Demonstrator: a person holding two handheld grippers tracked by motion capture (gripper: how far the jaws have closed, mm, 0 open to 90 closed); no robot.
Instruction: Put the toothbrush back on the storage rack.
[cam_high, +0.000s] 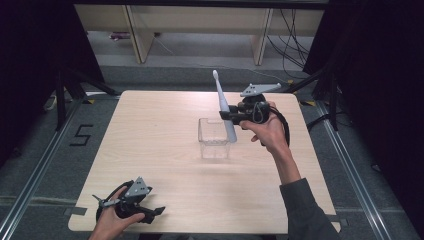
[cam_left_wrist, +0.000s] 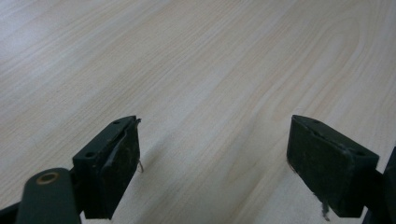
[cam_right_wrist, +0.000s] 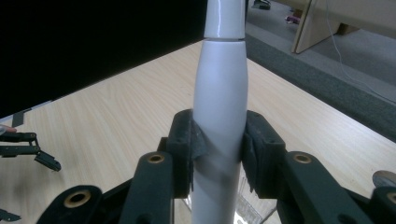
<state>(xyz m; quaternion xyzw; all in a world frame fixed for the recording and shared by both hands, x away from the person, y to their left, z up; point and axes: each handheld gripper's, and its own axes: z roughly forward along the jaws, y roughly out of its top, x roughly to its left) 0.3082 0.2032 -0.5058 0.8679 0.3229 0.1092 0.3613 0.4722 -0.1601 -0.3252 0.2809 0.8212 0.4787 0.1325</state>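
**Toothbrush held over the clear box**

Nearest the person, the left gripper (cam_high: 131, 206) rests low at the table's (cam_high: 150, 145) front left corner, its jaws spread wide with bare wood between them. It looks parked there, out of the way, so the other hand has room to work.

Farther out, near the table's middle, stands a clear box (cam_high: 214, 138), open at the top and seemingly empty. The right gripper (cam_high: 235, 116) hangs just beside its right rim, jaws clamped on the thick body of a white toothbrush (cam_high: 223, 105). The brush is nearly upright, tilted a little, head up and butt end down at the box's right wall. Gripping it mid-handle keeps it steady, and the butt-down pose suggests it is meant to stand in the box; whether the butt touches the box cannot be told
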